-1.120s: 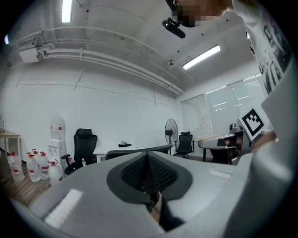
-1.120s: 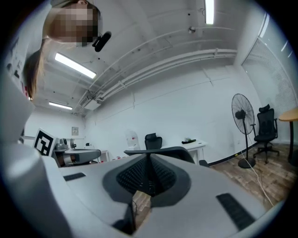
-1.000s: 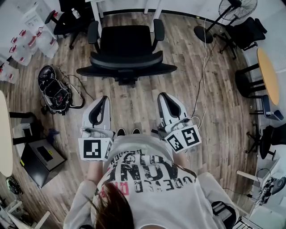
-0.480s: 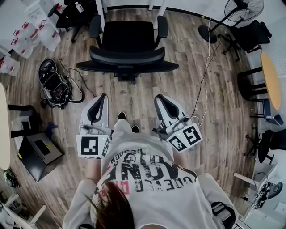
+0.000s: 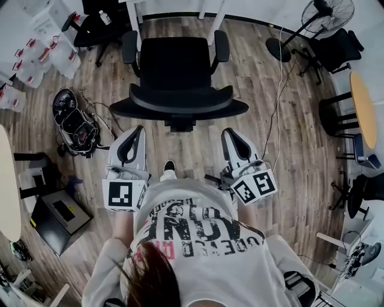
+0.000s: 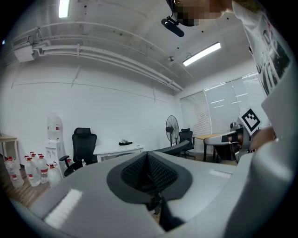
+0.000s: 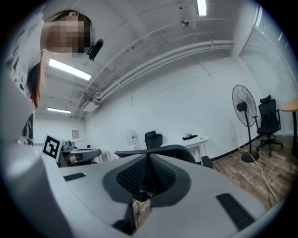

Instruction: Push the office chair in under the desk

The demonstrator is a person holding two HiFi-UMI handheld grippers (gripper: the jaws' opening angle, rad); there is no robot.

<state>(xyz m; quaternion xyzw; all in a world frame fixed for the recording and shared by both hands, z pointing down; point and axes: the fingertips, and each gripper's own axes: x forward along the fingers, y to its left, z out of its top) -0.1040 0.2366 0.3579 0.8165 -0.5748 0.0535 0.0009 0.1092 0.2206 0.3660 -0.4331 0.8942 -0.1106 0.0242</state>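
Here, a black office chair with a mesh seat, padded armrests and a curved backrest (image 5: 177, 78) is seen standing on the wood-plank floor (image 5: 252, 114) straight ahead of the person. Its backrest is turned toward the person and its seat toward the white desk (image 5: 135, 23), of which only the legs and the near edge are shown at the top of the head view. The front of the seat is found close to those legs, while most of the chair is seen out on the open floor.

The left gripper (image 5: 138, 129) is held low and just behind the left end of the backrest, near it but apart from it. Its jaws are pressed together, with nothing between the ribbed pads. The right gripper (image 5: 230, 133) is held likewise behind the right end of the backrest. Its jaws are also brought together and nothing is clamped between them. In the right gripper view the backrest is seen just beyond the jaw tips.

A black standing fan (image 5: 312, 17) is placed to the right of the desk. A round yellow-topped table (image 5: 362, 102) is seen at the right edge. A black bag with tangled cables (image 5: 75, 123) lies on the floor to the left.
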